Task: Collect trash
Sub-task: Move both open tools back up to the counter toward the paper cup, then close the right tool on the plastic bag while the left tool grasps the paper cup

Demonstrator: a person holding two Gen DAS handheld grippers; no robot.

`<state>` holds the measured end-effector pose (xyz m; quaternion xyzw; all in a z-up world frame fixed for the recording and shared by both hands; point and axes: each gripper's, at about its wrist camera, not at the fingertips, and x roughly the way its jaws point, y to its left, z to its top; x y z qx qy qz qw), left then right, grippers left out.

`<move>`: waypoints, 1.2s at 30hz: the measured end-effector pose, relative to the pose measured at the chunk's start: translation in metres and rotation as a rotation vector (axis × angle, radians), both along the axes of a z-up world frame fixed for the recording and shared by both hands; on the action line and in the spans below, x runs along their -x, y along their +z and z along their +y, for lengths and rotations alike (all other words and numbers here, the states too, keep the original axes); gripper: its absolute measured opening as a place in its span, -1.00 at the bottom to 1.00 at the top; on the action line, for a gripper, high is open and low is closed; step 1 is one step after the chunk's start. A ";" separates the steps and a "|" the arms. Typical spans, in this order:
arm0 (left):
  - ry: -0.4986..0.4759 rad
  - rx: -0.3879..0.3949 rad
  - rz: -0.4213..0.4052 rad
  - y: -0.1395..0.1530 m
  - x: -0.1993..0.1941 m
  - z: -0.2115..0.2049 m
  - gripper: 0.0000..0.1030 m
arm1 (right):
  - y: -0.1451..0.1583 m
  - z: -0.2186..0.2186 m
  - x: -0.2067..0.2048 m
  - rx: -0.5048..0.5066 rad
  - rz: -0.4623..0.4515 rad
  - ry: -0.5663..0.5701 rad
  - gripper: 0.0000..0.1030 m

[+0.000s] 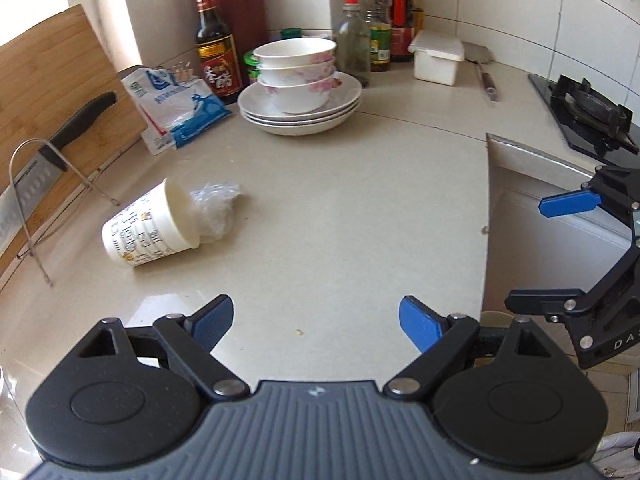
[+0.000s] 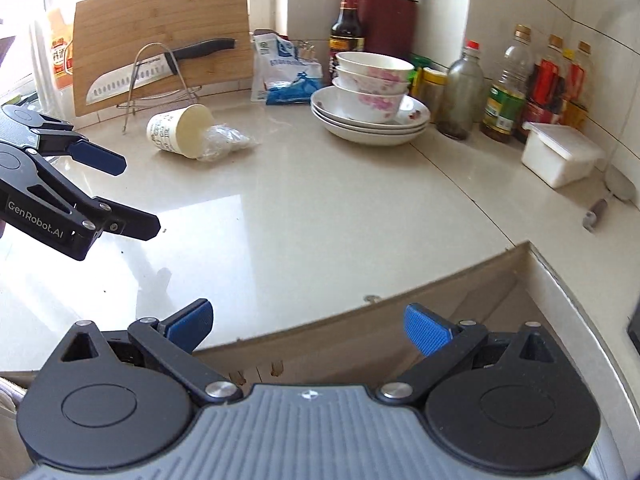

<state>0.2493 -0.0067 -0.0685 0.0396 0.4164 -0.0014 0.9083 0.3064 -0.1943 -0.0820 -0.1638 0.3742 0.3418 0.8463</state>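
A printed paper cup (image 1: pixel 149 229) lies on its side on the beige counter (image 1: pixel 340 200), with a crumpled clear plastic wrapper (image 1: pixel 216 210) at its mouth. The right wrist view shows the same cup (image 2: pixel 176 130) and wrapper (image 2: pixel 226 140) at the back left. My left gripper (image 1: pixel 316 326) hovers over the counter's near part, jaws wide open with nothing between them, well short of the cup. My right gripper (image 2: pixel 308 328) is open and empty over the counter's front edge. Each gripper appears at the side of the other's view, left gripper (image 2: pixel 132 196) and right gripper (image 1: pixel 540 252).
Stacked bowls on plates (image 1: pixel 300 88) stand at the back, with sauce and oil bottles (image 1: pixel 376 20), a white lidded box (image 1: pixel 438 58), a blue-white bag (image 1: pixel 180 108), and a knife on a rack (image 2: pixel 160 68) against a cutting board. A gas hob (image 1: pixel 588 112) is at the right.
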 end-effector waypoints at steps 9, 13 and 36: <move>0.140 0.015 -0.009 -0.004 -0.001 0.049 0.75 | -0.008 0.073 -0.048 0.013 0.005 0.175 1.00; 0.197 0.022 -0.005 -0.008 -0.004 0.063 0.75 | -0.013 0.101 -0.070 0.015 0.011 0.238 1.00; 0.388 0.068 0.035 -0.023 -0.017 0.104 0.75 | -0.064 0.207 -0.134 0.040 0.066 0.446 1.00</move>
